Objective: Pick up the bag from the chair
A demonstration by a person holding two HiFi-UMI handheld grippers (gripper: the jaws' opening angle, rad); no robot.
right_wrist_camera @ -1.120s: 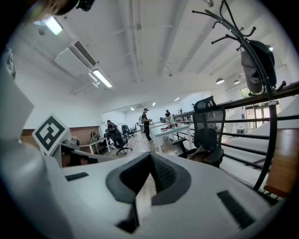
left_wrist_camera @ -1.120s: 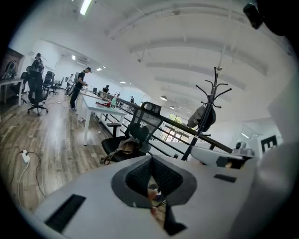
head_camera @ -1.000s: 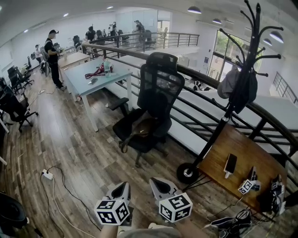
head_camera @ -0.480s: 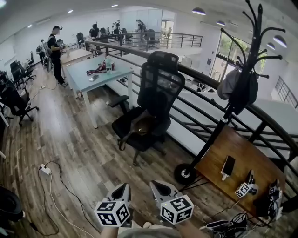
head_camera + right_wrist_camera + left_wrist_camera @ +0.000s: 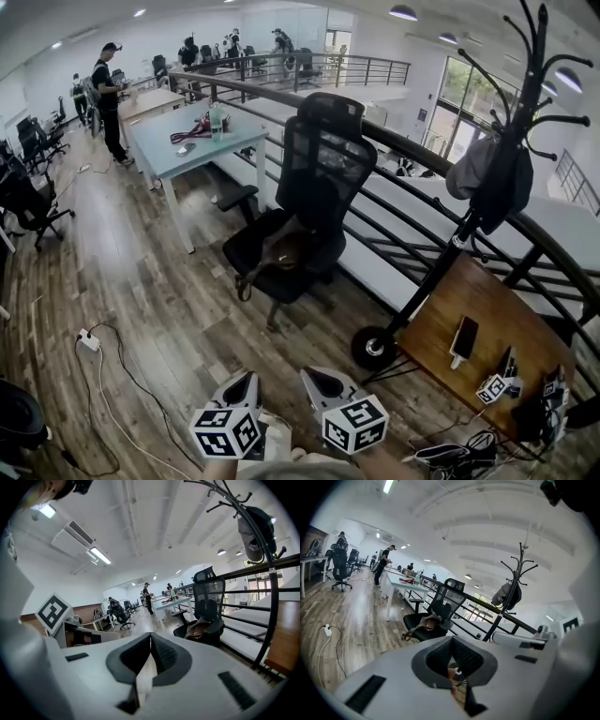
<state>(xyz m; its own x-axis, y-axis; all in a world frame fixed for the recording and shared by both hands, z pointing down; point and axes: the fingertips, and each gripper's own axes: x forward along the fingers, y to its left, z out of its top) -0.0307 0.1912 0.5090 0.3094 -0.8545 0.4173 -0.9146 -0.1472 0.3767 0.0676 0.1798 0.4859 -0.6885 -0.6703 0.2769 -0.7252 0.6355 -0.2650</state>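
A brown bag [image 5: 281, 255] lies on the seat of a black mesh office chair [image 5: 319, 178] in the middle of the head view, its strap hanging off the seat's front left. The bag [image 5: 426, 624] also shows in the left gripper view and, small, the bag [image 5: 197, 629] in the right gripper view. My left gripper [image 5: 246, 382] and right gripper [image 5: 317, 379] are side by side at the bottom edge, well short of the chair. Both have their jaws together with nothing between them.
A black coat stand [image 5: 469, 206] with a grey cap and dark bag stands right of the chair, by a railing [image 5: 394, 141]. A wooden side table [image 5: 487, 337] holds a phone. A grey desk [image 5: 187, 150] stands behind the chair. A power strip and cable [image 5: 89, 339] lie on the floor.
The view has shifted slightly toward the chair. Both grippers stay low and shut at the bottom of the picture.
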